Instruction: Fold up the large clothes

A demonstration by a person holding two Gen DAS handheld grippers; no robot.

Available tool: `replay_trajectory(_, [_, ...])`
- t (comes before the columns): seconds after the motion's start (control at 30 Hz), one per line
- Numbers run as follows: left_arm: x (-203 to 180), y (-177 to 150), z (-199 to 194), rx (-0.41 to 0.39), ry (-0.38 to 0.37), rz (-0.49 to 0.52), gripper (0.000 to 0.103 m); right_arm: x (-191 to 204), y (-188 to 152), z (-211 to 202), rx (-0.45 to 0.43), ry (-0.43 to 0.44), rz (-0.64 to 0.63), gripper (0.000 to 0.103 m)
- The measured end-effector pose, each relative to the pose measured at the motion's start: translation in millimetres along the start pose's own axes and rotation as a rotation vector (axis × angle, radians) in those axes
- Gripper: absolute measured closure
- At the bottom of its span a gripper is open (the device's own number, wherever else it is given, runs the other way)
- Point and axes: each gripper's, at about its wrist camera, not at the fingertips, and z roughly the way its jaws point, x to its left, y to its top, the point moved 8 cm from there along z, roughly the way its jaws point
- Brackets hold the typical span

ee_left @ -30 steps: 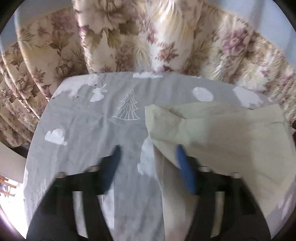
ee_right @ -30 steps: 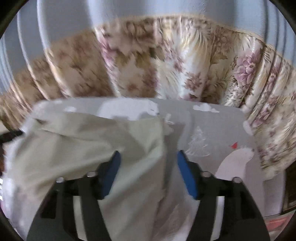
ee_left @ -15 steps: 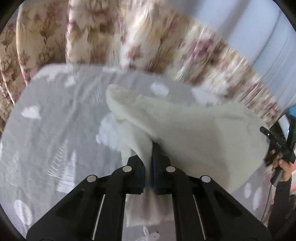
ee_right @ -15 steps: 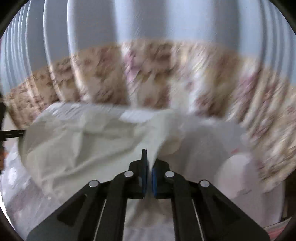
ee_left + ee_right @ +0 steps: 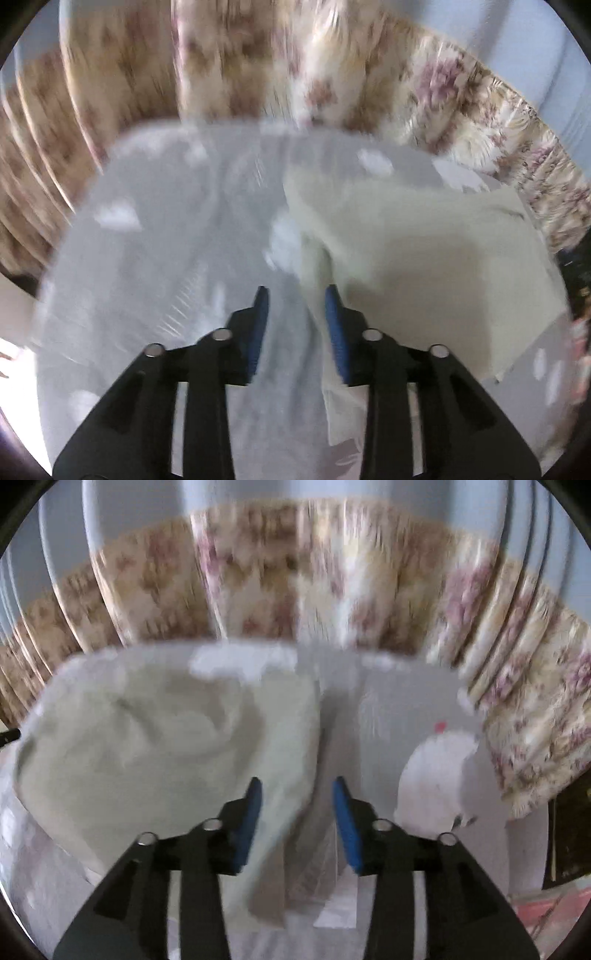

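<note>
A large cream garment (image 5: 424, 258) lies folded on the grey printed sheet (image 5: 155, 258). In the left wrist view it fills the right half, and its left edge runs down between my fingers. My left gripper (image 5: 295, 295) is open, over that left edge. In the right wrist view the garment (image 5: 155, 746) fills the left half, with its right edge by the fingers. My right gripper (image 5: 295, 786) is open over that edge. Both views are blurred by motion.
Floral curtains (image 5: 258, 66) hang close behind the far edge of the surface, also in the right wrist view (image 5: 314, 583). A white bear print (image 5: 436, 775) is on the sheet at the right. Dark furniture (image 5: 569, 834) stands beyond the right edge.
Half a second ago both grippers were shut on the garment's edges and held them up. Now both are open and the garment lies on the sheet.
</note>
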Motion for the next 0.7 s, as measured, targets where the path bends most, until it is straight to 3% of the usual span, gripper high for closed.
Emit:
replay_trajectory(0.07, [-11, 17, -12, -0.049, 0.013, 0.024, 0.052, 16, 18, -6, -0.046, 0.049, -0.006, 0.059])
replay_trajectory(0.13, [-29, 28, -11, -0.054, -0.008, 0.038, 0.050, 33, 30, 0, -0.063, 0.085, -0.027, 0.059])
replay_trajectory(0.23, [-62, 38, 9, -0.031, -0.018, 0.075, 0.048, 57, 36, 35, -0.018, 0.090, -0.092, 0.058])
replay_trajectory(0.33, [-79, 52, 51, 0.009, 0.040, 0.107, 0.045, 72, 33, 70, 0.042, 0.011, -0.187, 0.056])
replay_trajectory(0.4, [-75, 58, 81, 0.053, 0.078, 0.109, 0.045, 75, 31, 91, 0.074, -0.029, -0.223, 0.043])
replay_trajectory(0.47, [-65, 56, 112, 0.128, 0.082, 0.093, 0.045, 68, 23, 104, 0.126, 0.015, -0.183, 0.042])
replay_trajectory(0.5, [-63, 52, 124, 0.160, 0.062, 0.083, 0.046, 66, 19, 110, 0.145, 0.053, -0.149, 0.046])
replay_trajectory(0.53, [-64, 49, 131, 0.175, 0.043, 0.079, 0.049, 66, 16, 112, 0.151, 0.105, -0.120, 0.065])
replay_trajectory(0.57, [-67, 49, 132, 0.159, 0.027, 0.086, 0.069, 70, 14, 111, 0.150, 0.157, -0.112, 0.077])
replay_trajectory(0.6, [-69, 48, 130, 0.142, 0.028, 0.097, 0.099, 73, 15, 107, 0.128, 0.163, -0.121, 0.100])
replay_trajectory(0.63, [-69, 50, 126, 0.115, 0.039, 0.099, 0.100, 75, 21, 97, 0.060, 0.083, -0.179, 0.102])
replay_trajectory(0.7, [-68, 56, 109, 0.020, 0.051, 0.076, 0.102, 82, 33, 73, -0.081, 0.009, -0.233, 0.102])
